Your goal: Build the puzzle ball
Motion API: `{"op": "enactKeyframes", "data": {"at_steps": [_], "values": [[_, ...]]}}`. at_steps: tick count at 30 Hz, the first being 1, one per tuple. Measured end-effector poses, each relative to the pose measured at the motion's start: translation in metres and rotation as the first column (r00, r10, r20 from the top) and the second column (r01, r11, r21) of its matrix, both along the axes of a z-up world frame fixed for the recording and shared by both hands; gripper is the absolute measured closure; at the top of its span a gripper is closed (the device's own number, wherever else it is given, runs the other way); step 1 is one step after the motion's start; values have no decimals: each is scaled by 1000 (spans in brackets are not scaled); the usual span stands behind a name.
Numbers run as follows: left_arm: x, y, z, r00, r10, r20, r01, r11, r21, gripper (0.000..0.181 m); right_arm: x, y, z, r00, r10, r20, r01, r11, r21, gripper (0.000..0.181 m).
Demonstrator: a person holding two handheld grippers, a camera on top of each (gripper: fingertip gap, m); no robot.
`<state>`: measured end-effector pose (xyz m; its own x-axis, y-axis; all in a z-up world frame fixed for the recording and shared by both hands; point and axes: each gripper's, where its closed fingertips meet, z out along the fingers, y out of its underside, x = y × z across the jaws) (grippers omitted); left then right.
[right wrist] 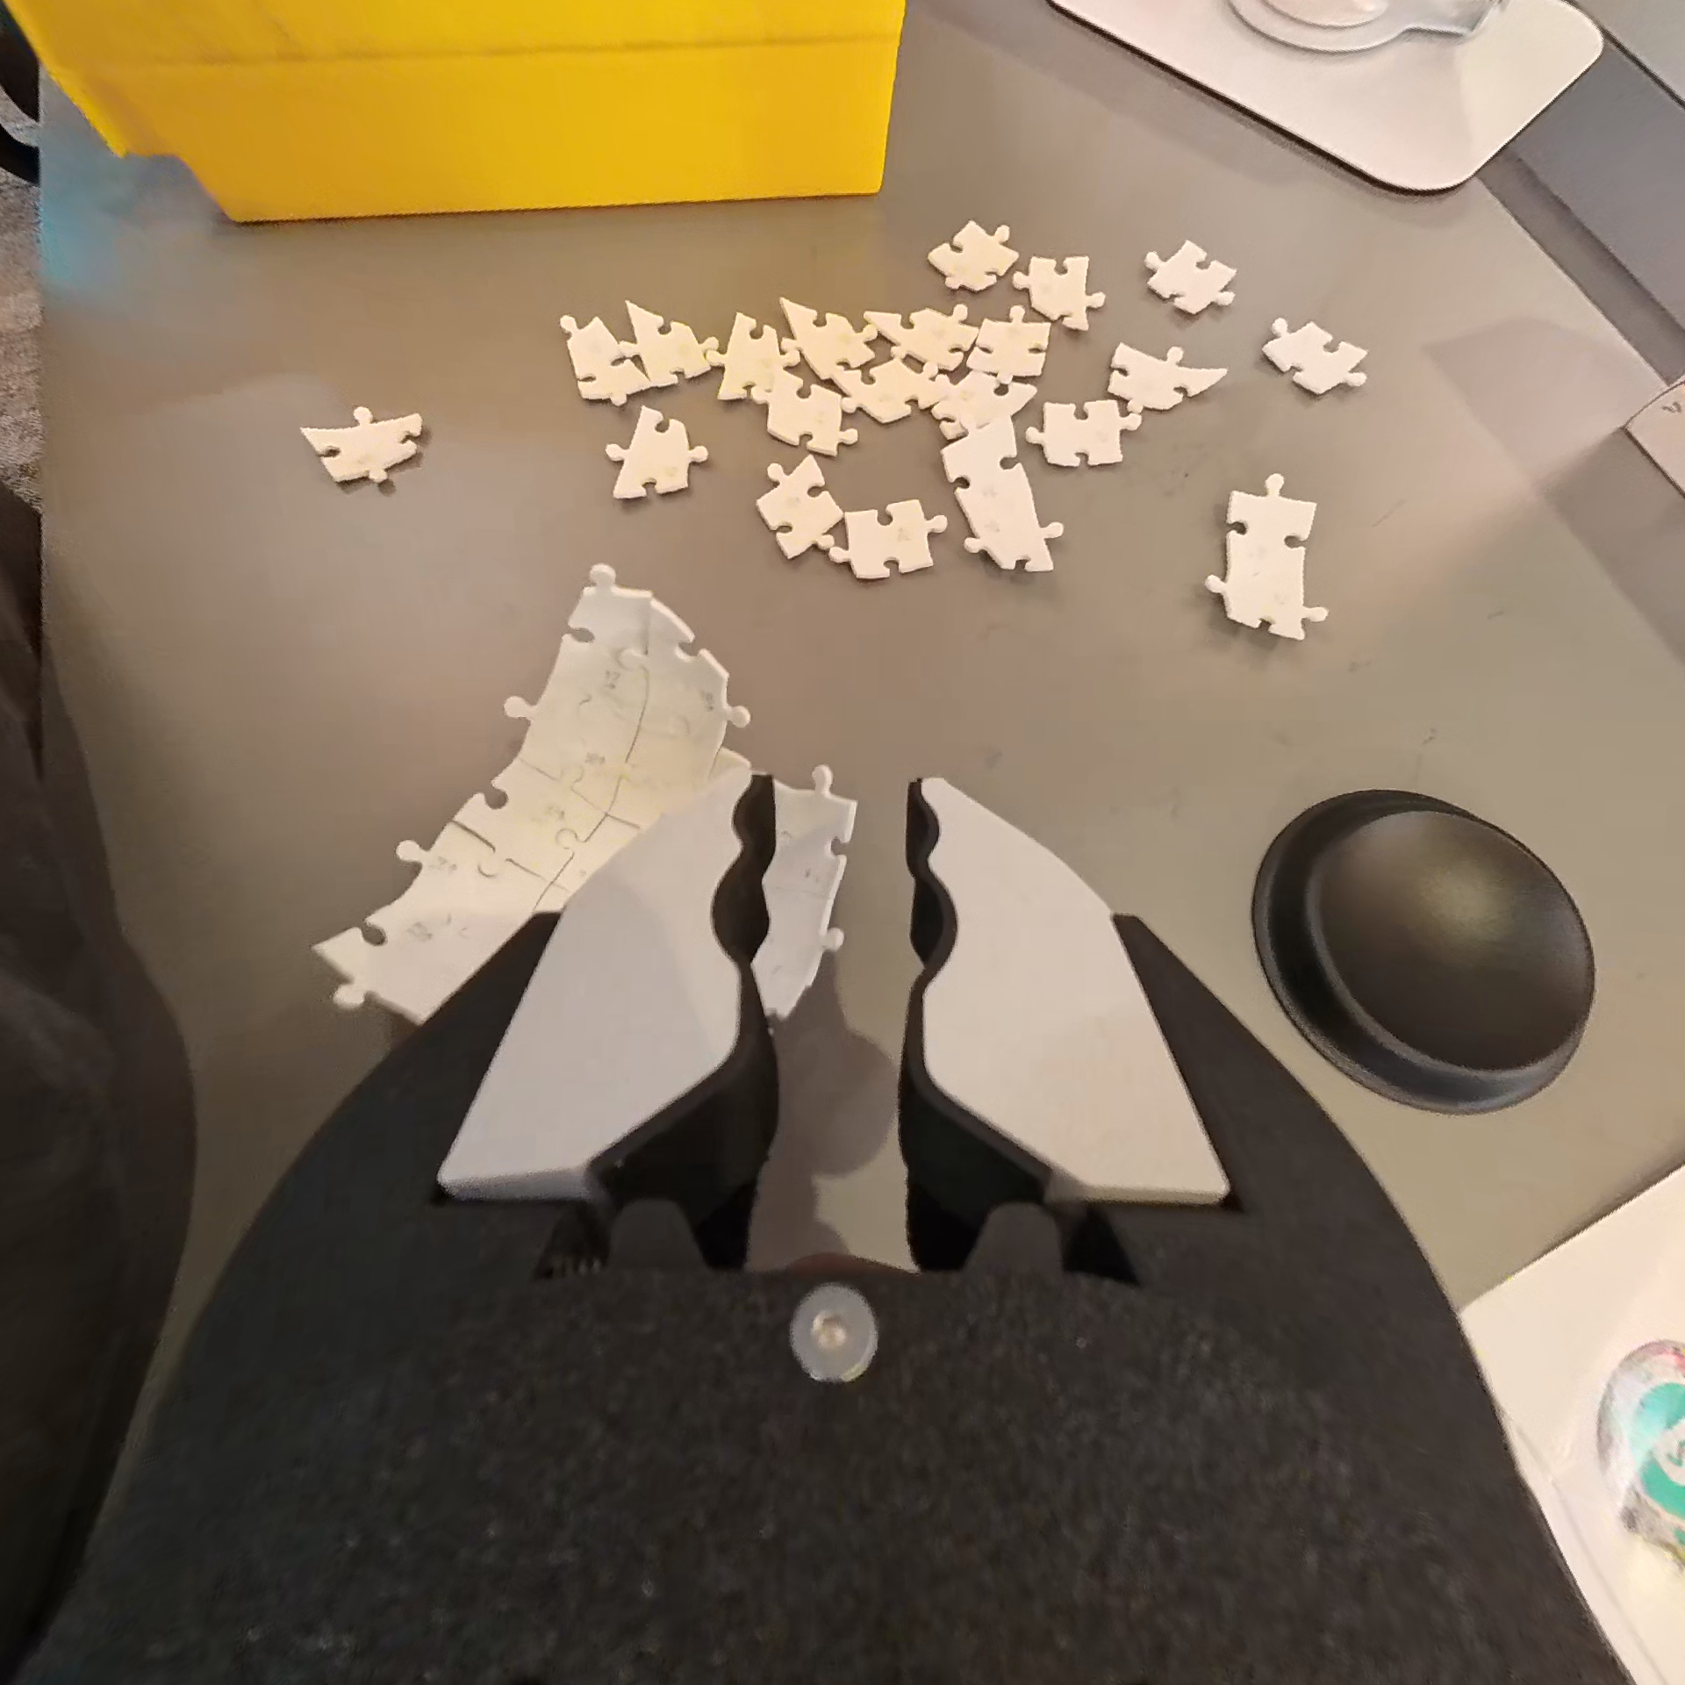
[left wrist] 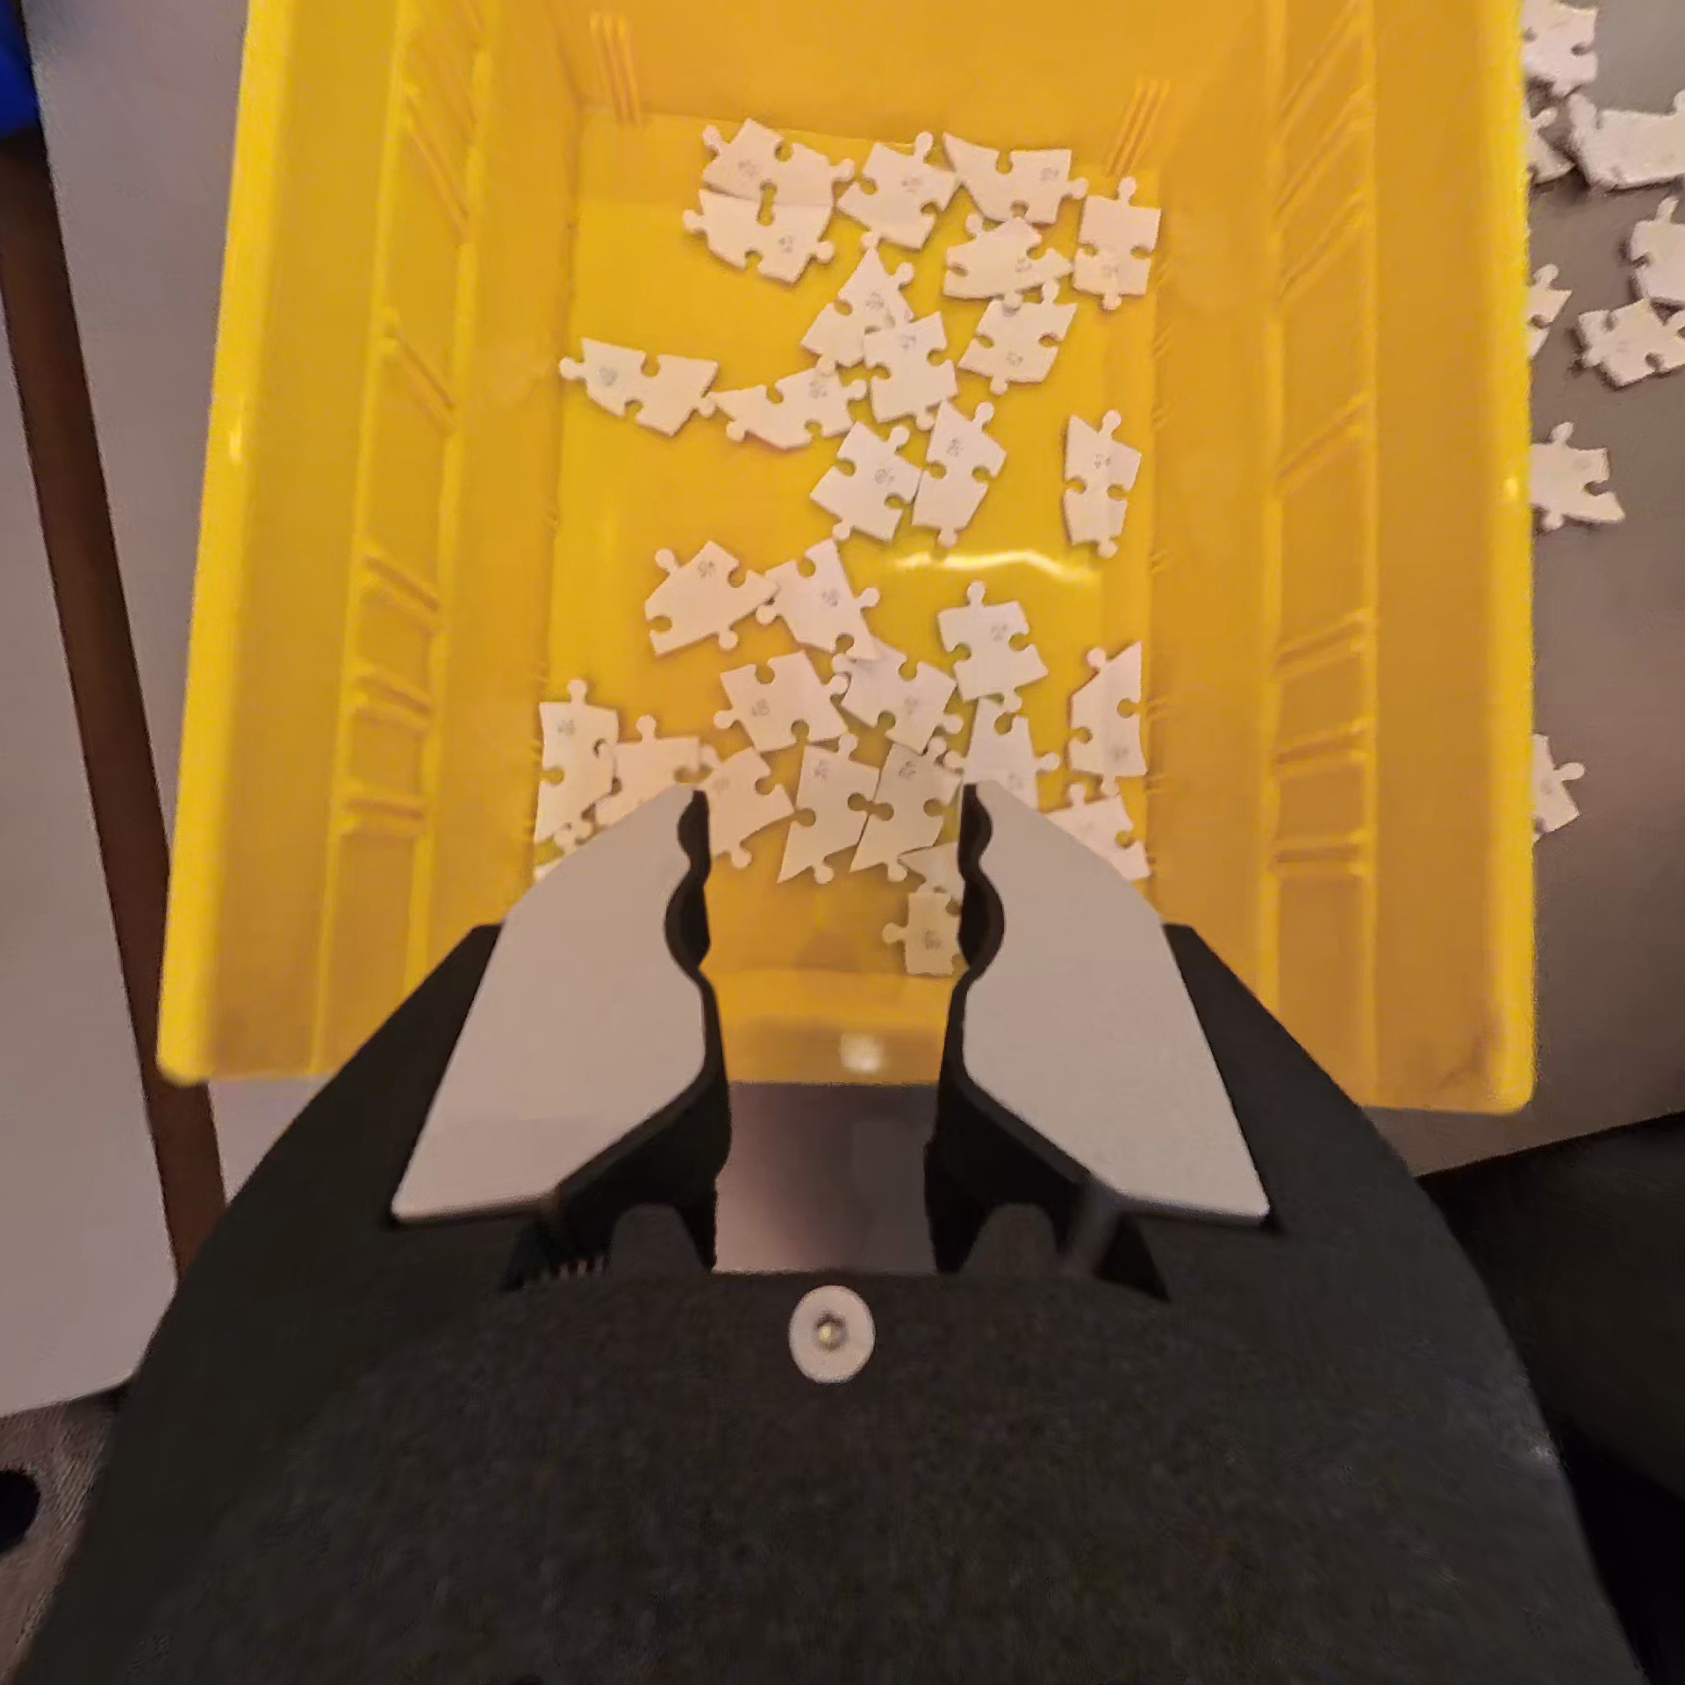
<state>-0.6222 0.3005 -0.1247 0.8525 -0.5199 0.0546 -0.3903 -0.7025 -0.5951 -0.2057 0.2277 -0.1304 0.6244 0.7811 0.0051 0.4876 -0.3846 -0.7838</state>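
Note:
A yellow bin (left wrist: 383, 547) holds several loose white puzzle pieces (left wrist: 903, 365) on its floor. My left gripper (left wrist: 832, 802) is open and empty, over the bin's near end above the nearest pieces. In the right wrist view, a curved joined section of white pieces (right wrist: 584, 784) lies on the grey table (right wrist: 1140, 693), partly hidden by my left finger. My right gripper (right wrist: 839, 789) is open and empty, just right of that section, with a joined strip (right wrist: 807, 875) showing between its jaws. Several loose pieces (right wrist: 875, 401) lie farther out.
A black dome-shaped stand (right wrist: 1422, 948) sits on the table right of my right gripper. The yellow bin (right wrist: 547, 109) stands at the far left. A white mat (right wrist: 1422, 100) with a clear object is far right. More loose pieces (left wrist: 1632, 346) lie right of the bin. Spacing between my two grippers at the tips: around 45 centimeters.

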Motion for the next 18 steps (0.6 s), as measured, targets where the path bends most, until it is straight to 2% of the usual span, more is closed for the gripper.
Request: {"op": "enactKeyframes", "data": {"at_steps": [2,5,10,18], "values": [[-12,-6,-2,999,29,-24,-29,1000,-7,129,3,-3,2,1000,-2,0,2,1000,5,154],[-10,-20,-4,999,26,31,-25,999,-49,129,4,-5,5,1000,11,-11,-11,1000,2,154],[-16,-27,-5,999,25,-23,-26,999,-20,126,0,-1,8,998,55,15,-55,998,16,154],[-8,-25,5,1000,9,13,-9,1000,14,126,-4,-11,8,999,52,12,-52,998,26,154]]}}
